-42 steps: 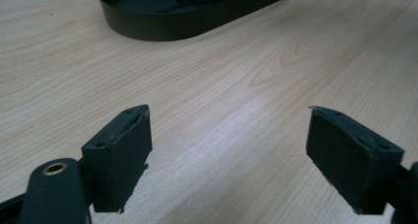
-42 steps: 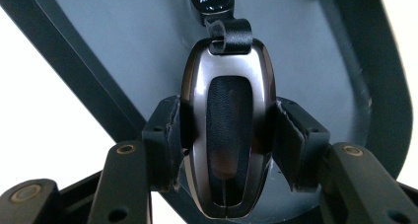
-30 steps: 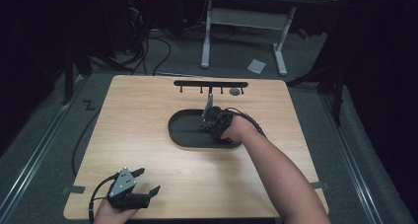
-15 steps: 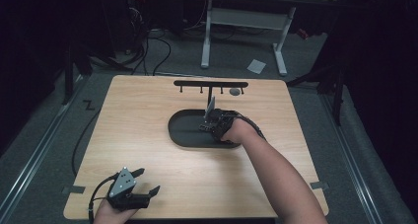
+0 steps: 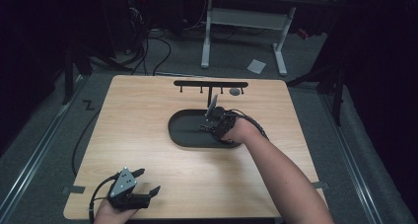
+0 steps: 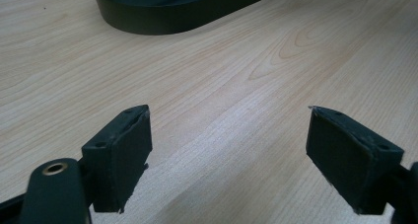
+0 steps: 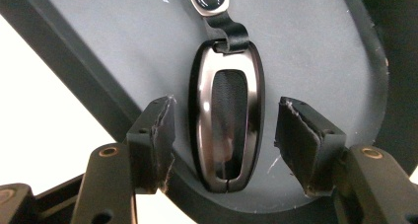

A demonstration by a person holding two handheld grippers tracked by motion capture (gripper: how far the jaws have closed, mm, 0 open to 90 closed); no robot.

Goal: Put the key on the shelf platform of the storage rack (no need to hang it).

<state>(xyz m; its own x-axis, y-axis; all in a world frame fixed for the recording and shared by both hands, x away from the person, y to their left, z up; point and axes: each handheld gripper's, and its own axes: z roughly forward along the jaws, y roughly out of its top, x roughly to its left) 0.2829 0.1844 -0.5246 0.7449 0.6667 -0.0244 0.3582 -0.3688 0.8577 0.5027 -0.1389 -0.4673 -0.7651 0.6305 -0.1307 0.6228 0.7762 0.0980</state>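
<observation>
Right gripper view: the key fob [image 7: 227, 128] lies flat in the tray [image 7: 315, 51] between our just-opened, untouching pads [image 7: 160, 135] — light, rigid, slick metal — we'd pinch its long sides.

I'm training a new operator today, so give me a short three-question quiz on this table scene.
1. True or false: the right tool is clamped on the key fob.
2. What does the key fob lie in?
3. The left tool hangs over: A) the dark tray, B) the bare wooden table, C) the key rack.

Key: 1. False, its pads stand clear. 2. The dark tray. 3. B.
</observation>
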